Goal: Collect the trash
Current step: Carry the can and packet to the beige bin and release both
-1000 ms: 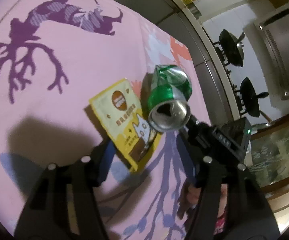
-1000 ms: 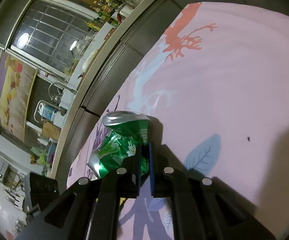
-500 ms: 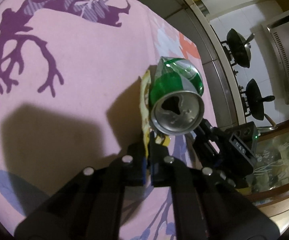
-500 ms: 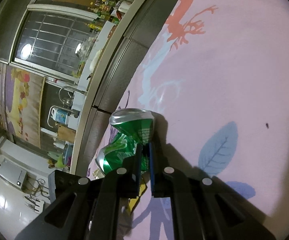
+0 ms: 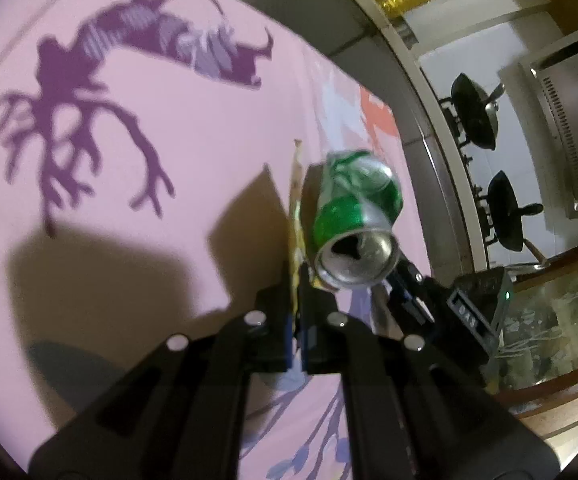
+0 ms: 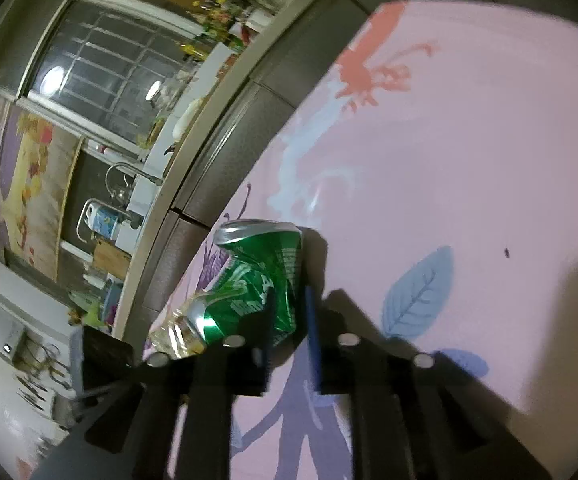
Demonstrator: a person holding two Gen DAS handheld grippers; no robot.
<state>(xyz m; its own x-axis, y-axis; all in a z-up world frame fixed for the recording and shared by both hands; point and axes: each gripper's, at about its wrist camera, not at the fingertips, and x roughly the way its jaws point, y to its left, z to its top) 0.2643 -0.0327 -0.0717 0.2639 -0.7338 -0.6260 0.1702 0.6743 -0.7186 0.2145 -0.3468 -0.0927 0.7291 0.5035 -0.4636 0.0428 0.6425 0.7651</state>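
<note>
A crushed green soda can [image 5: 355, 220] hangs above the pink printed tablecloth [image 5: 161, 168]. My left gripper [image 5: 296, 280] is shut on a thin yellow snack packet [image 5: 295, 208], held edge-on and lifted, just left of the can. The right gripper's body [image 5: 429, 304] shows behind the can. In the right wrist view, my right gripper [image 6: 289, 308] holds the dented can [image 6: 257, 284] at its side, jaws parted a little around it. The yellow packet [image 6: 173, 336] shows beyond the can's lower end.
The tablecloth [image 6: 449, 160] covers the table, with purple, blue and coral prints. Past the table edge are a stove with two black pans [image 5: 473, 112], a steel range hood [image 5: 569, 104], a kitchen counter with a faucet [image 6: 121, 176] and a window [image 6: 101, 72].
My left gripper closed on the yellow packet and lifted it off the cloth, turning it edge-on. The right gripper's jaws have spread slightly around the can, which stays raised.
</note>
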